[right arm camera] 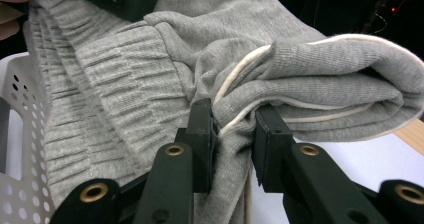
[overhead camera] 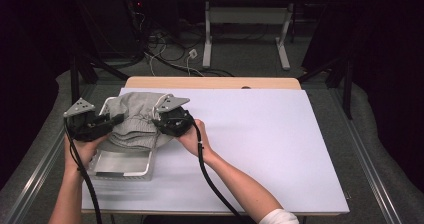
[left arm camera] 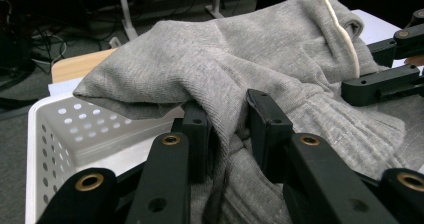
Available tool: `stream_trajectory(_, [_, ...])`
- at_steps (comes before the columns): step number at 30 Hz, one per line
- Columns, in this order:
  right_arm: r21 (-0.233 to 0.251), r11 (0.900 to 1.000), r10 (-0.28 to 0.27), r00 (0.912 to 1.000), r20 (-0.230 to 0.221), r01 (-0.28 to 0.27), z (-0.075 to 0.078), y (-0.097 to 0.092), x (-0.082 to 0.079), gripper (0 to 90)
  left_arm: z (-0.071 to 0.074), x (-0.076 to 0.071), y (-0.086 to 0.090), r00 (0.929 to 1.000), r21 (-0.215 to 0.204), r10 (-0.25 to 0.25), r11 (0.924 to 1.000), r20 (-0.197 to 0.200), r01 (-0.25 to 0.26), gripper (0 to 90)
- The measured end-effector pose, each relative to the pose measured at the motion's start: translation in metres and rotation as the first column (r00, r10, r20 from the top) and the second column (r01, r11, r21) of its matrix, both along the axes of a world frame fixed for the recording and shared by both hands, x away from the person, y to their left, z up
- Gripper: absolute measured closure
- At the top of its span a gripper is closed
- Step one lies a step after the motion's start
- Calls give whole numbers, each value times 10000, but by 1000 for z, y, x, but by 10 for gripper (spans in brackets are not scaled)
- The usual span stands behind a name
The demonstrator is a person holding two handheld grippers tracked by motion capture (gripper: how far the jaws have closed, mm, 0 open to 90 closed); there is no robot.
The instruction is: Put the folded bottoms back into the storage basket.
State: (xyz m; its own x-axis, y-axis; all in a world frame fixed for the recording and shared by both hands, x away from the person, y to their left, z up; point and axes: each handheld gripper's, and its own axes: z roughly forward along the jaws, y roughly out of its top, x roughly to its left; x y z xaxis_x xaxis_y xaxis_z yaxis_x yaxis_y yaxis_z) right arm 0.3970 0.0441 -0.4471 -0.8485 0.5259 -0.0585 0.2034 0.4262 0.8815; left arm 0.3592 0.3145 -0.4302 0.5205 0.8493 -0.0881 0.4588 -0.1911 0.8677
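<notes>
A grey knit garment (overhead camera: pixel 135 120) with a ribbed band and cream trim is bunched over the far end of a white perforated basket (overhead camera: pixel 122 165). My left gripper (overhead camera: pixel 116 120) holds its left side, and in the left gripper view that gripper (left arm camera: pixel 229 129) is shut on a fold of the garment (left arm camera: pixel 240 69). My right gripper (overhead camera: pixel 159 120) holds the right side; in the right gripper view this gripper (right arm camera: pixel 235 129) is shut on the garment (right arm camera: pixel 150 74) beside the cream trim (right arm camera: pixel 240 69). The garment hides the basket's far part.
The basket stands at the near left of a table with a white surface (overhead camera: pixel 260 139). A wooden strip (overhead camera: pixel 215 83) runs along the far edge. Beyond it are a second table's legs (overhead camera: pixel 207 39) and loose cables (overhead camera: pixel 165 54) on the floor.
</notes>
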Motion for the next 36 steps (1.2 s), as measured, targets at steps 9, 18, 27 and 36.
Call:
stream_trajectory(9, [45, 10000, 66, 10000, -43, -66, -4, 11, -1, 724, -1, 1, 8, 9997, 119, 166, 9998, -170, -164, 725])
stream_trajectory(18, [104, 9998, 157, 9997, -183, -155, -9, 21, 1, 724, -2, 2, 16, 9988, 243, 376, 9990, -299, -369, 728])
stream_trajectory(27, [105, 9997, 240, 9995, -228, -238, -11, 31, -1, 724, -2, 1, 22, 9974, 564, 622, 9966, -361, -601, 734])
stream_trajectory(36, [53, 9996, 281, 9992, -273, -279, -15, 41, -2, 724, -4, 3, 25, 9946, 785, 953, 9927, -412, -919, 738])
